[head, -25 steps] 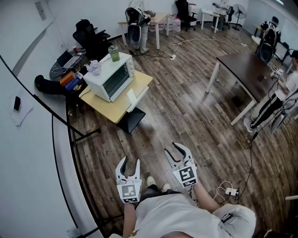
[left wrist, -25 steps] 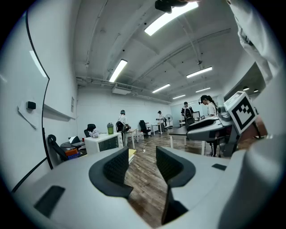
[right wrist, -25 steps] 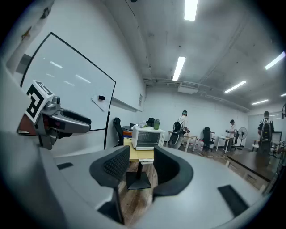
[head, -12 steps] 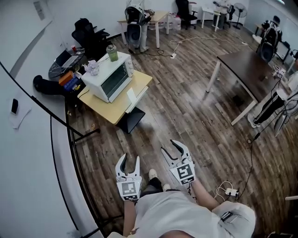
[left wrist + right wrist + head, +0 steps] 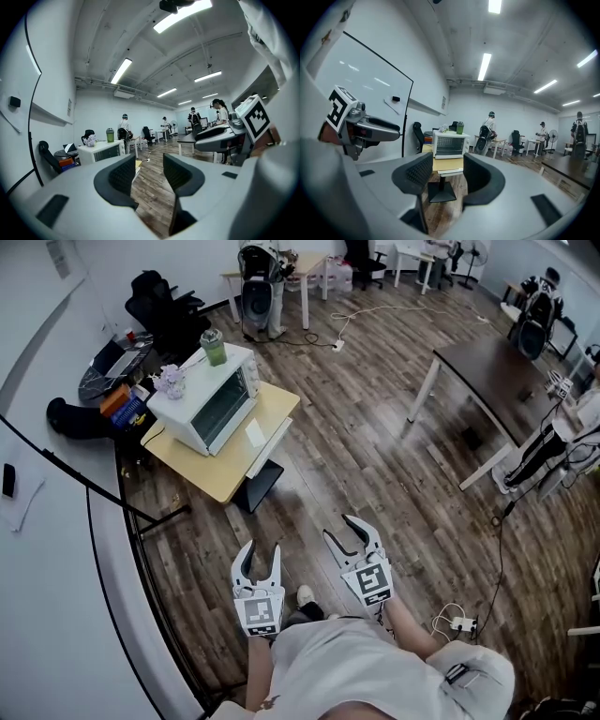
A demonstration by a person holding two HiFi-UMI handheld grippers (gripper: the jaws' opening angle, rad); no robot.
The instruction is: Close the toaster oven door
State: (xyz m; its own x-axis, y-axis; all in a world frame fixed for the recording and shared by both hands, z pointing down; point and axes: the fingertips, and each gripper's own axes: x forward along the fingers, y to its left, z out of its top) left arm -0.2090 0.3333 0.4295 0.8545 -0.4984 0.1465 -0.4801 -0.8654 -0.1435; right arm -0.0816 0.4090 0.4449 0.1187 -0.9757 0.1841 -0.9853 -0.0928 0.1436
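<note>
Wearer: white shirt [image 5: 342, 676] fills the bottom edge of the head view; both grippers are held out in front over the wood floor [image 5: 375, 465].
Left gripper [image 5: 262, 554]: claws parted by a narrow gap with nothing between the ribbed pads; only floor shows through the gap in the left gripper view [image 5: 147, 171]. Holding nothing.
Right gripper [image 5: 342, 532]: just beside the left one and slightly ahead of it. Its jaws have just been opening; they now stand apart with nothing between them [image 5: 447, 176]. The gap frames the table's pedestal foot far off.
Distance to work: both grippers are well apart from the table, with open floor between.
Small table [image 5: 234, 470]: light wood top on a dark base, near the left wall by the whiteboard [image 5: 37, 427].
Toaster oven [image 5: 208, 397]: white, on the far-left part of the small table, glass front turned towards the grippers [image 5: 449, 144]. The door looks upright against the front; at this range I cannot be sure.
On top of oven: green cup [image 5: 213, 346] at the far end, a small lilac bunch [image 5: 171, 381] at the left end.
Further back: black office chair [image 5: 164, 306] by the wall; long dark table [image 5: 487, 362] at right.
</note>
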